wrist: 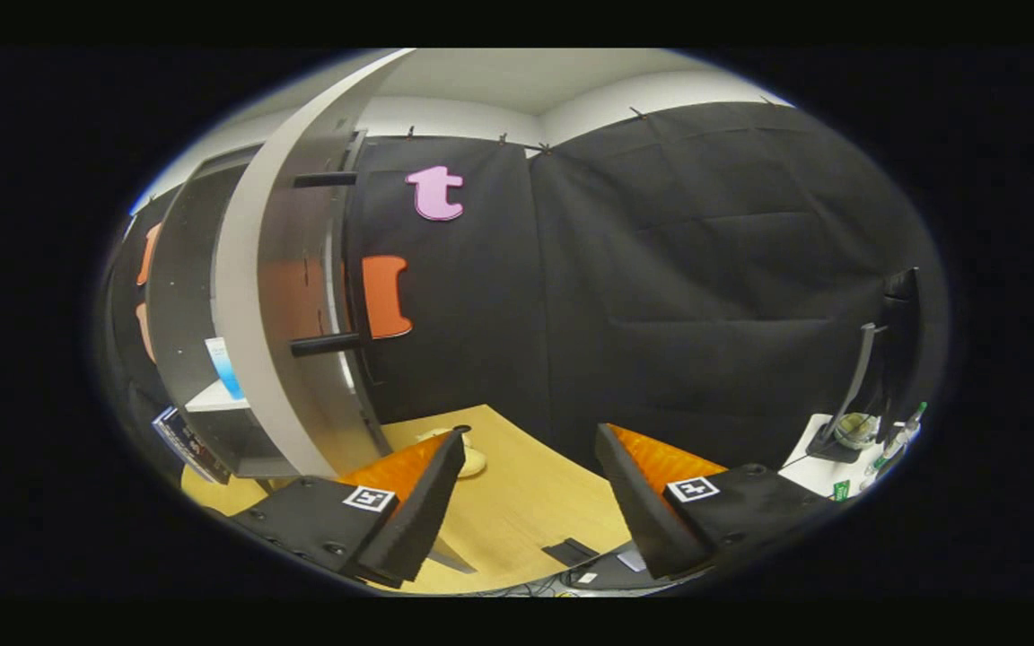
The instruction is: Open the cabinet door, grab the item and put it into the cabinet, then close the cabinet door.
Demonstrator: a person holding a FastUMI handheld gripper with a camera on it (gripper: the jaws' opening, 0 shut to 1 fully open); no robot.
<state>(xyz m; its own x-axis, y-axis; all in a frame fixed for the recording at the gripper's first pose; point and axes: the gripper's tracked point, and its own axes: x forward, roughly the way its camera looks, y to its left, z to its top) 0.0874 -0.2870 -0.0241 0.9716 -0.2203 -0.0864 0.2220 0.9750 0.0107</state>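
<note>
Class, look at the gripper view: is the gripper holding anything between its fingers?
No. The gripper is open, with only bare wooden table between its fingers, beside the cabinet door.

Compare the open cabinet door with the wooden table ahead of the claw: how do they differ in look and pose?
The cabinet door stands upright, swung open beside the left finger; the wooden table lies flat beneath and beyond the fingers. The door is pale grey with two dark bar handles; the table is yellowish wood grain. A pale item rests on the table; nothing hangs on the door. Both sit near the open claw, which grips nothing.
</note>
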